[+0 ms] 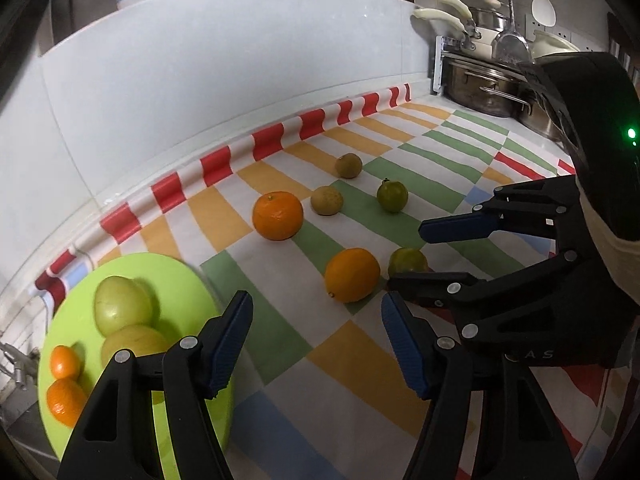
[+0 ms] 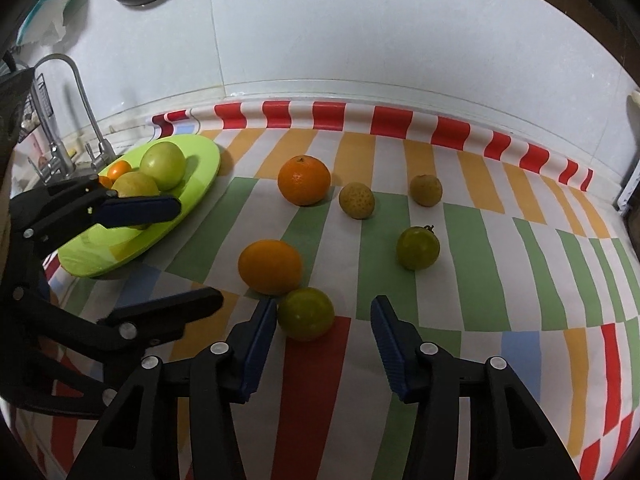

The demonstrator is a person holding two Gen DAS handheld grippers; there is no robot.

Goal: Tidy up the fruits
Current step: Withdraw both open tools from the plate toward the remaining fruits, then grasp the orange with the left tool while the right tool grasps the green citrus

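Observation:
A lime green plate holds two green apples and two small oranges. Loose on the striped cloth lie a large orange, an oval orange, two green citrus and two brownish fruits. My left gripper is open and empty beside the plate. My right gripper is open, with the near green citrus just ahead of its left finger.
Steel pots and hanging utensils stand at the cloth's far right. A sink faucet stands behind the plate. A white tiled wall backs the counter.

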